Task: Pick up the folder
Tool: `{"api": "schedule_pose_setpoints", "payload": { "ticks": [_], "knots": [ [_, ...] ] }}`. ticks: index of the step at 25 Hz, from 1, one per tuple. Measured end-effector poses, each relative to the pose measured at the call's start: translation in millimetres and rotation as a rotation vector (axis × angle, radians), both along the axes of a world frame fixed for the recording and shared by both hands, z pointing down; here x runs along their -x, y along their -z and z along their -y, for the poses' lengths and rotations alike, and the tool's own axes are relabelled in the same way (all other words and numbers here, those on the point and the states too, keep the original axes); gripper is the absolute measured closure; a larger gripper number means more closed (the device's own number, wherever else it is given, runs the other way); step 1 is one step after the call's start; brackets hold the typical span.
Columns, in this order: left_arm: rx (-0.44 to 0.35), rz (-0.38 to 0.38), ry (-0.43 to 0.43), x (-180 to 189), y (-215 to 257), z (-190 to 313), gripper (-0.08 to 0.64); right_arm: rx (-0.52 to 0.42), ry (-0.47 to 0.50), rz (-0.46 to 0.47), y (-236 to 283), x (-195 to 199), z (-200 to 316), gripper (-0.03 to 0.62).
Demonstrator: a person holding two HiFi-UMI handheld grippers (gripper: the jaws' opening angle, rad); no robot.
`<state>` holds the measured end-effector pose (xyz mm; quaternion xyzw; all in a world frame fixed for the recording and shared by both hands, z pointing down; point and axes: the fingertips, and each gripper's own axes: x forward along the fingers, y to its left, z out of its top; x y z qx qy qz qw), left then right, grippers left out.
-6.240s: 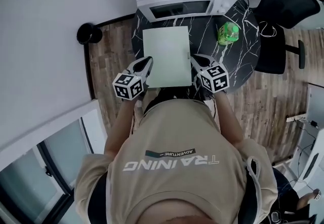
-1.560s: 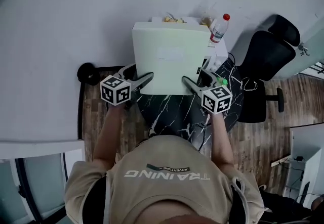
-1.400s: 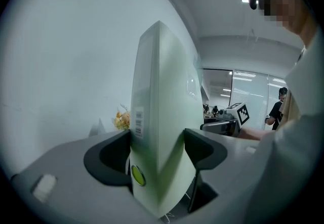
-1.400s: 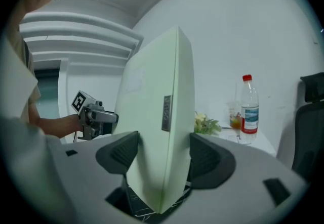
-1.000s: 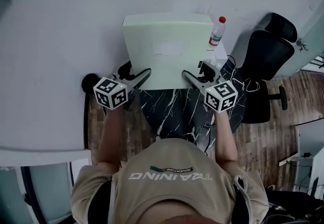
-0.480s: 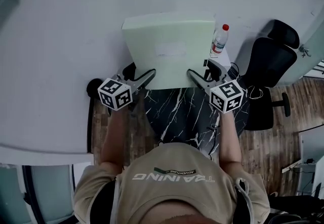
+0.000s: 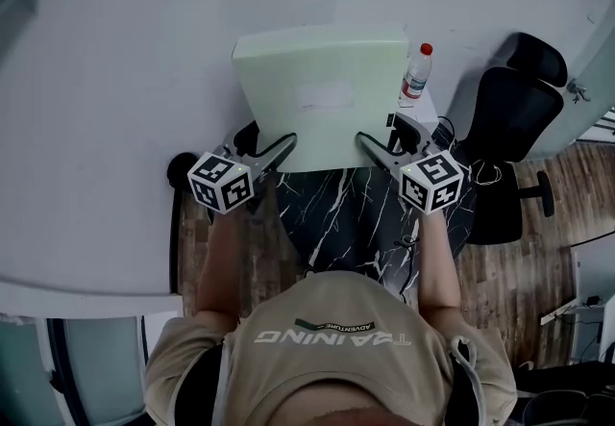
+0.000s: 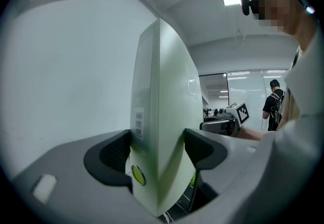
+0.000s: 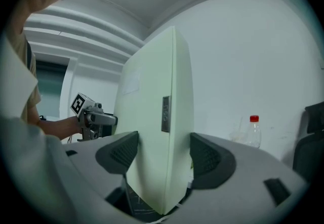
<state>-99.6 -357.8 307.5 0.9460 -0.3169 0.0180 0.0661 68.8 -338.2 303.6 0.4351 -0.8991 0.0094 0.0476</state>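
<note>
The pale green folder point(image 7: 322, 97) is held up off the black marble table point(image 7: 336, 213), tilted upright in front of the white wall. My left gripper point(image 7: 282, 149) is shut on its lower left corner, and my right gripper point(image 7: 369, 145) is shut on its lower right corner. In the left gripper view the folder point(image 8: 162, 117) stands edge-on between the two dark pads, its spine with a barcode label and a green dot facing me. In the right gripper view the folder point(image 9: 154, 132) fills the gap between the pads likewise, and the other gripper point(image 9: 88, 114) shows beyond it.
A clear bottle with a red cap point(image 7: 415, 76) stands behind the folder's right edge, also seen as the bottle point(image 9: 251, 132). A black office chair point(image 7: 514, 116) stands to the right of the table. A dark round object point(image 7: 178, 167) lies on the wooden floor at left.
The folder went from lying flat on the table to being lifted and tipped upright by both grippers. Over the last half second it has barely moved.
</note>
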Motion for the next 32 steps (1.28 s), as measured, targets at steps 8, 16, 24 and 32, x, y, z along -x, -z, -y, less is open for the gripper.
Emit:
{"api": "schedule_pose_setpoints", "payload": {
  "ticks": [8,16,24,32],
  "knots": [
    [-0.005,0.013,0.003,1.2,2.7,-2.4,0.242,0.007,0.005,0.010,0.5,1.2,-2.1,0.308],
    [-0.002,0.018,-0.002,1.6,4.4,-5.2,0.242,0.002,0.002,0.026,1.4,1.4,-5.9,0.308],
    [-0.003,0.019,-0.007,0.6,4.8,-8.3,0.242,-0.006,0.002,0.023,3.2,0.5,-9.5,0.308],
    [-0.018,0.028,-0.003,2.3,6.7,-14.9,0.242,0.005,0.007,0.039,0.1,1.7,-15.2,0.308]
  ]
}}
